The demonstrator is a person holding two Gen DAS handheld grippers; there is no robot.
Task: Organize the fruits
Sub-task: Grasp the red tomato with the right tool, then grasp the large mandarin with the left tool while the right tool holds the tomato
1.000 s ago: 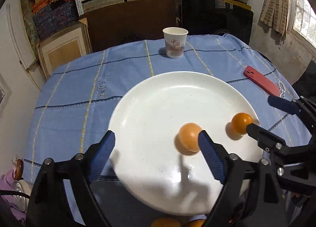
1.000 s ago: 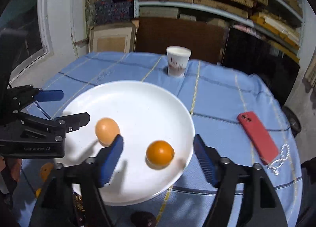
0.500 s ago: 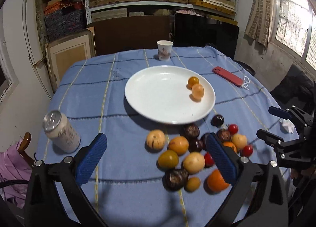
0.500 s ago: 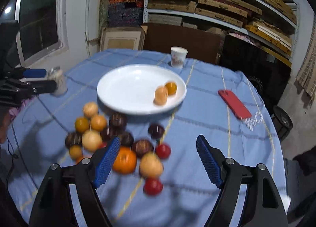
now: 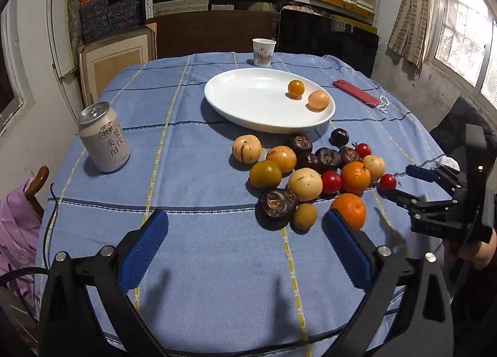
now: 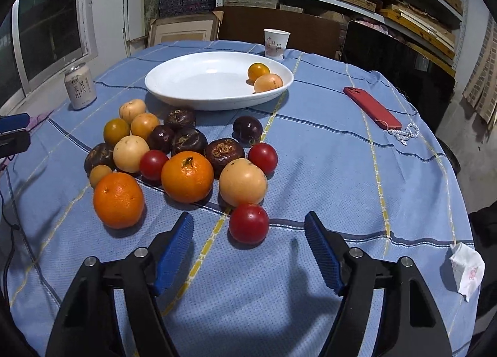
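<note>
At the left edge of the tabletop (image 5: 192, 267), which is covered in a woven blue cloth with thin yellow and dark stripes, stands a matte silver drink can (image 5: 104, 139) with dark printed characters. The left gripper (image 5: 245, 251) hovers above the near edge with its jaws spread wide and nothing between the ribbed blue pads. Toward the far edge sits a glossy, shallow white plate (image 5: 248, 108), and on its right side lie a small round orange fruit (image 5: 295, 88) and a paler peach-coloured one (image 5: 318, 100), close together. Behind the plate is a white paper cup (image 5: 263, 51) with red print. Right of centre, on the bare cloth just near of the plate, lies the fruit pile (image 5: 313, 170): dimpled mandarins, smooth yellow-tan rounds, wrinkled dark purple fruits and shiny red tomatoes, many touching. The right gripper (image 6: 248, 251) is also wide open, and a red tomato (image 6: 249, 223) lies on the cloth just ahead of the gap between its jaws. Further right rests a flat red phone (image 6: 372, 107) with a beaded charm (image 6: 407, 133) at its near end. Only the right wrist view shows a crumpled white paper scrap (image 6: 467, 270) at the right edge.
</note>
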